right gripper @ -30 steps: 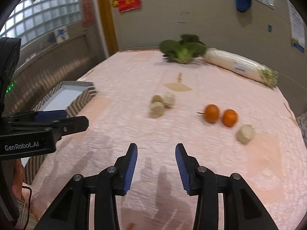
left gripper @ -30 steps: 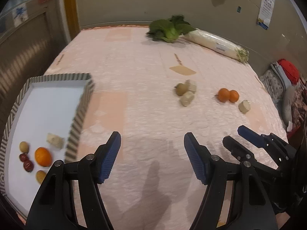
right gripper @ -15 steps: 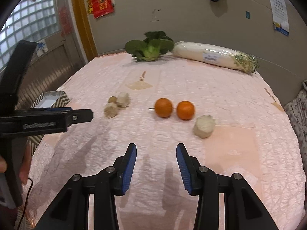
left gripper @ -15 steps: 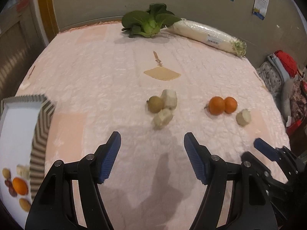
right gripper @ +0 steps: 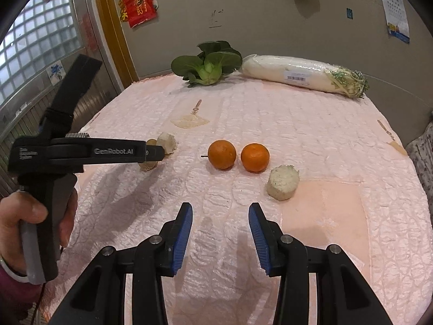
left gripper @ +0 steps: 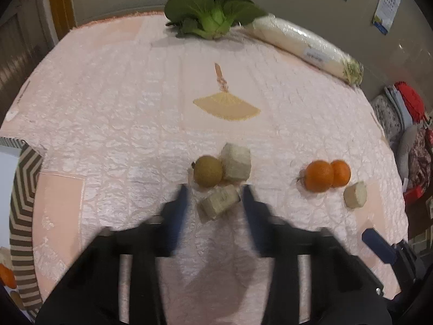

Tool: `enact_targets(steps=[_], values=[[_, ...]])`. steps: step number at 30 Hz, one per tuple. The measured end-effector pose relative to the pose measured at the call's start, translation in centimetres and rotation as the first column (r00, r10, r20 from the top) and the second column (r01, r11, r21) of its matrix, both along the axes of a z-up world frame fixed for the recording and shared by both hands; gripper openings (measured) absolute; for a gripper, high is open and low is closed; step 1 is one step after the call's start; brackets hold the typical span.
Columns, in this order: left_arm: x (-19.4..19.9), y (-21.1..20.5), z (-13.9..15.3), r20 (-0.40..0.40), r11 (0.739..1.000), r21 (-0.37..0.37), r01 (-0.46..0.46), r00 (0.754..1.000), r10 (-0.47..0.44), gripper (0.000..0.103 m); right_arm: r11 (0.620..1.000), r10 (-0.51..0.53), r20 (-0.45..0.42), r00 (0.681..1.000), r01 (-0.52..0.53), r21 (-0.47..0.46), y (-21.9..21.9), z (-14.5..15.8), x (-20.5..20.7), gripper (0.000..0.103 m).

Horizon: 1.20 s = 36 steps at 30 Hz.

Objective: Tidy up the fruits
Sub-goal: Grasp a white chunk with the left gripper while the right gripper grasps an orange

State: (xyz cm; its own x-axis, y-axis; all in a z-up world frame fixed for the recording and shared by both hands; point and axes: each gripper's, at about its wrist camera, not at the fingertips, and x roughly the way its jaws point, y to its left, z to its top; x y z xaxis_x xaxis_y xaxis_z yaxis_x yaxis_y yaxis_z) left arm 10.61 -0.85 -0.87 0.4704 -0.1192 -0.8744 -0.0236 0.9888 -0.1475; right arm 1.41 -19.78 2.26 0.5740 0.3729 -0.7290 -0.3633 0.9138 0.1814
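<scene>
Both my grippers have moved in over the fruit; left gripper (left gripper: 213, 197) has just been closing around a pale chunk (left gripper: 219, 201), right gripper (right gripper: 220, 226) spread, empty.

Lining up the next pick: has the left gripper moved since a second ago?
Yes. The left gripper has advanced across the table, away from the striped tray, and its jaws have just been closing around the nearer pale chunk.

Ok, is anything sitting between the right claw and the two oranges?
Nothing visible does: only bare pink cloth lies between the right claw and the oranges. The round pale chunk sits off to the right.
</scene>
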Motion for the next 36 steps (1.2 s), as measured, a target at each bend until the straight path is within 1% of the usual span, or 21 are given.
enact_targets(steps=[1,3,6,9,12,16,17,21,24,28,32,33,34,36], values=[[-0.1,0.0,-0.2,-0.004,1.0,0.003,0.009,1.0,-0.009,0.026,1.0,0.003,-0.002,1.0,-0.003,0.002,0.1,0.0,0.0,0.042],[-0.5,0.2,-0.1,0.012,1.0,0.006,0.006,1.0,-0.007,0.026,1.0,0.012,-0.005,1.0,-0.012,0.006,0.4,0.2,0.0,0.042],[-0.9,1.0,0.2,0.016,1.0,-0.022,-0.009,1.0,0.009,0.026,1.0,0.02,-0.003,1.0,-0.02,0.007,0.8,0.5,0.1,0.042],[-1.7,1.3,0.9,0.032,1.0,-0.011,-0.012,0.999,0.013,0.026,1.0,0.031,0.005,1.0,-0.031,-0.005,1.3,0.8,0.3,0.042],[-2.7,1.2,1.5,0.05,1.0,0.01,-0.007,0.999,0.007,0.026,0.999,0.033,-0.003,0.999,-0.033,-0.021,1.8,0.7,1.4,0.042],[-3.6,0.9,1.8,0.059,1.0,0.023,0.007,0.998,-0.009,0.026,0.996,0.083,-0.034,0.996,-0.082,0.026,2.6,0.0,3.6,0.042],[-3.8,0.8,1.8,0.054,1.0,0.021,0.016,0.998,-0.017,0.026,0.996,0.09,-0.035,0.995,-0.09,0.026,2.8,-0.1,4.0,0.042],[-4.1,1.0,2.0,0.059,1.0,0.01,0.019,0.998,-0.019,0.026,0.995,0.099,-0.065,0.993,-0.1,-0.021,3.8,-1.0,5.9,0.042],[-4.4,1.3,2.5,0.08,1.0,0.018,0.011,0.997,-0.012,0.026,0.996,0.076,-0.075,0.994,-0.08,-0.048,3.9,-1.9,7.2,0.042],[-4.5,1.5,2.5,0.084,1.0,0.021,0.009,0.996,-0.011,0.026,0.996,0.049,-0.066,0.997,-0.054,-0.066,4.0,-2.2,8.5,0.042],[-4.6,1.5,2.3,0.074,1.0,0.022,0.013,0.997,-0.015,0.026,0.995,0.066,-0.041,0.997,-0.069,-0.07,4.8,-2.1,9.1,0.042],[-4.7,1.6,2.3,0.072,1.0,0.021,0.015,0.997,-0.016,0.026,0.994,0.07,-0.043,0.997,-0.073,-0.077,5.0,-2.2,9.1,0.04],[-4.8,1.6,2.3,0.072,1.0,0.022,0.015,0.997,-0.016,0.026,0.992,0.069,-0.041,0.997,-0.073,-0.1,5.3,-2.2,9.0,0.032],[-5.1,1.7,2.3,0.072,1.0,0.027,0.014,0.997,-0.016,0.026,0.99,0.078,-0.03,0.997,-0.081,-0.118,5.6,-2.2,8.6,0.032]])
